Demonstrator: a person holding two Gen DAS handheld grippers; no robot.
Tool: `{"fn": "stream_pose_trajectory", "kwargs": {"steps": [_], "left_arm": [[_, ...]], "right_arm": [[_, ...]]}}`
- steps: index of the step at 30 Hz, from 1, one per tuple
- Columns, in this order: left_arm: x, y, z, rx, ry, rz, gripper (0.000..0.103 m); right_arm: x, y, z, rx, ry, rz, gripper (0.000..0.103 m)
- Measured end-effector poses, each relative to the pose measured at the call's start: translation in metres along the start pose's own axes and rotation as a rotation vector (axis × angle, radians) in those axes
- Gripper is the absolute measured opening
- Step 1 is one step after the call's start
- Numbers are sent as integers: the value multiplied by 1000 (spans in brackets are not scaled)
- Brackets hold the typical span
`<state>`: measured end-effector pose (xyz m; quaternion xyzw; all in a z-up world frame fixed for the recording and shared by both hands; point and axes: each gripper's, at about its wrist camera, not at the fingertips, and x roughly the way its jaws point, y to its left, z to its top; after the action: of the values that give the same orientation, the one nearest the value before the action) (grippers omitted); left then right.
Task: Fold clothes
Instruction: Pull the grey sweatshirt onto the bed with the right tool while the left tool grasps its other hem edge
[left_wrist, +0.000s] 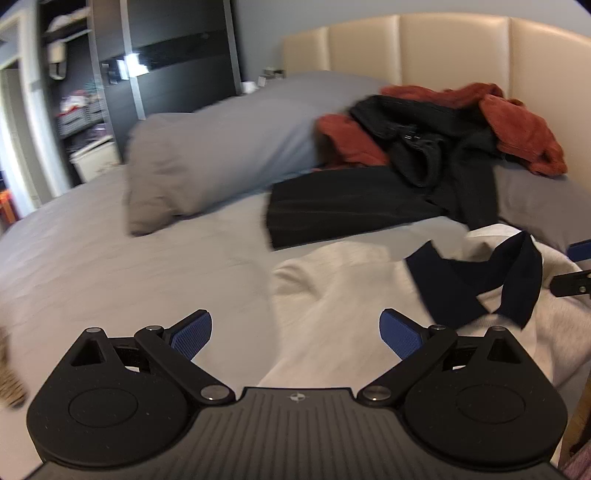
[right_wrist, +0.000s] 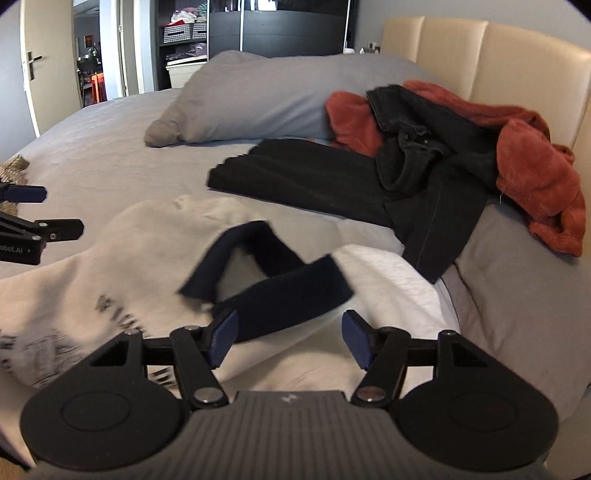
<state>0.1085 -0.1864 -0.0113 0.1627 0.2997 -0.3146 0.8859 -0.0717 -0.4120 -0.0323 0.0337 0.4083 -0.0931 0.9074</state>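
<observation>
— Where's the shirt?
— The white polo shirt (right_wrist: 155, 236) lies crumpled on the grey bed (left_wrist: 110, 266), its dark collar (right_wrist: 280, 291) just ahead of my right gripper (right_wrist: 290, 341).
— Your fingers?
— Both pairs apart, clamping nothing; my left gripper (left_wrist: 295, 334) hovers over the cloth.

Soft, even daylight is seen everywhere, no harsh shadows really. A bright glare patch is thrown on the glossy black wardrobe door (left_wrist: 129, 66) in the left wrist view. Motion blur is noticed across both views: the cream sweatshirt with dark navy collar (right_wrist: 122, 236) and its printed lettering are smeared, and the grey bedsheet (left_wrist: 110, 258) looks streaky. Heavy fisheye bending is seen at the edges, with the beige padded headboard (right_wrist: 517, 62) curved and the corners blacked out.
</observation>
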Motion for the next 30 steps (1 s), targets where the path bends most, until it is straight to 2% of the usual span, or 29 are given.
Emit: {"fn": "stream_pose_trajectory", "kwargs": {"steps": [6, 7, 9, 10, 11, 12, 14, 15, 16, 17, 20, 22, 30], "left_arm": [[62, -18, 20, 27, 75, -73, 97], [71, -21, 21, 35, 92, -85, 93], [85, -25, 22, 46, 134, -115, 80], [91, -26, 22, 40, 160, -140, 68], [97, -25, 22, 21, 183, -170, 61], [102, -23, 22, -4, 201, -189, 58], [109, -22, 21, -41, 226, -196, 47], [111, -22, 21, -46, 229, -197, 43], [112, -21, 20, -51, 229, -205, 33], [112, -19, 20, -59, 228, -221, 26], [102, -12, 22, -88, 202, -237, 15], [88, -8, 25, -97, 162, -216, 12], [-7, 44, 55, -170, -33, -147, 9]], "right_arm": [[39, -21, 10, -56, 25, 30, 75], [45, -23, 11, -58, 31, 41, 75], [56, -24, 12, -47, 48, 64, 75], [61, -24, 12, -48, 56, 70, 75], [64, -22, 13, -57, 64, 70, 72], [67, -20, 14, -68, 70, 71, 69], [72, -17, 15, -84, 89, 70, 54], [74, -16, 15, -88, 102, 68, 49], [75, -14, 15, -91, 109, 66, 39], [74, -13, 16, -94, 109, 63, 34], [66, -8, 20, -111, 80, 34, 28], [55, -3, 25, -126, 35, 5, 24], [-10, 41, 65, -207, -202, -52, 19]]}}
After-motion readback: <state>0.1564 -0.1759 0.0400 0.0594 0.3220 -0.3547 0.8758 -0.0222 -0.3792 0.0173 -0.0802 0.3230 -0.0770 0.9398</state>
